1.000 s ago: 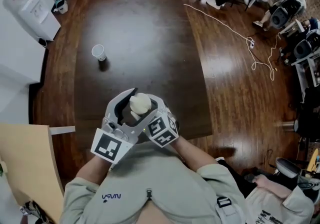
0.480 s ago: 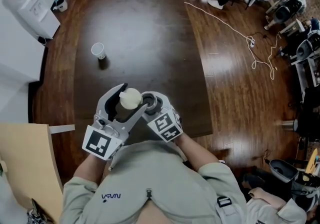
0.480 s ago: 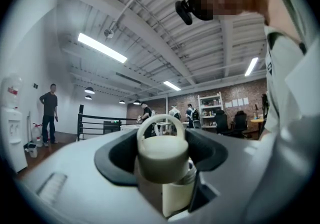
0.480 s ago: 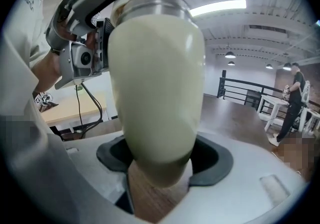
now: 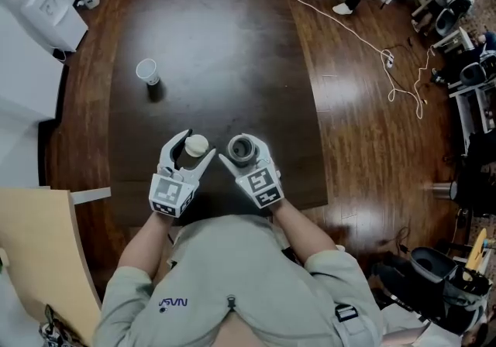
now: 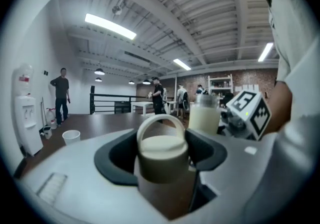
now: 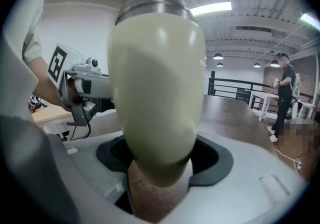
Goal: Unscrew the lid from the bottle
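The left gripper (image 5: 194,150) has its jaws set wide and clamped on the cream lid (image 6: 162,149), which is off the bottle (image 7: 155,93). The right gripper (image 5: 242,153) pinches the bottle's body, its metal mouth open. Lid and bottle are held side by side, apart, over the dark table (image 5: 217,43).

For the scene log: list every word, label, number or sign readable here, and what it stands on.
"NASA", upside down in the head view: chest of the shirt.
Markers on the left cube and the right cube: square black-and-white patterns, no letters.
Red label on the water cooler: too small to read.
The bottle and the lid: no print shows.
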`<state>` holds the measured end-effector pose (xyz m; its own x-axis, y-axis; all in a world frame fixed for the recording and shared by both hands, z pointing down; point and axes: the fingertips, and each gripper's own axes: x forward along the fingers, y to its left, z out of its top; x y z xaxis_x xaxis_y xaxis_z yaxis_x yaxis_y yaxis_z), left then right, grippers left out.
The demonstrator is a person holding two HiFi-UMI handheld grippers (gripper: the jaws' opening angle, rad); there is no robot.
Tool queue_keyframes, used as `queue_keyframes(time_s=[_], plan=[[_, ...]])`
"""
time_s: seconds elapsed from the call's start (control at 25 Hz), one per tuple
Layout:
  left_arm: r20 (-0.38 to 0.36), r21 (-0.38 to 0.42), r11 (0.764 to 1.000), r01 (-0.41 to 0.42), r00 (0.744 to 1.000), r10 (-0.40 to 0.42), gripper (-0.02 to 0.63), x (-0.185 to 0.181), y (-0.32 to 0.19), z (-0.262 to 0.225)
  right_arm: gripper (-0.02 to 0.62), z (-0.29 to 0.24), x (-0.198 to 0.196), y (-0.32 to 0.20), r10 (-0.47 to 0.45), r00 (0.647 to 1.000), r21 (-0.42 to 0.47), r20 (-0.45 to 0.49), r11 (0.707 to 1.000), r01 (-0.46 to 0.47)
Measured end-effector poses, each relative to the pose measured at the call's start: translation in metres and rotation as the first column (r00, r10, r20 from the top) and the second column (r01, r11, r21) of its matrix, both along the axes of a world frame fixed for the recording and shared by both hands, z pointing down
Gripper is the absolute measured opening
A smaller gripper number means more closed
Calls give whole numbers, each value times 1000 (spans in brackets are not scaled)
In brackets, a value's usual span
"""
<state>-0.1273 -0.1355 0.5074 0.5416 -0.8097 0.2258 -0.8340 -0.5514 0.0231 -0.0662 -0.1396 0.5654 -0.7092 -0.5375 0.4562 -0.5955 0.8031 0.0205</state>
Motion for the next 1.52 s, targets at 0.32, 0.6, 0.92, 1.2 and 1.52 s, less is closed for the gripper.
queue_keyframes(time_s=[0.32,0.6,0.92,1.2,1.52], plan=[[111,-137,991,-5,994,20,302,2,-9,87,304,37,7,0,15,998,-50,-55,999,-18],[160,-170,984,-46,984,74,301,16,-12,122,304,57,9,-2,22,997,-79,-76,997,-28],[216,-268,960,-77,967,138,301,22,-6,165,304,71,10,-2,15,996,-105,-87,994,-25],[282,-359,926,-118,932,228,300,23,8,186,304,80,12,2,8,996,-113,-88,993,-18],[267,-398,905,-147,926,268,342,21,10,187,304,83,16,2,-22,988,-79,-154,997,10]])
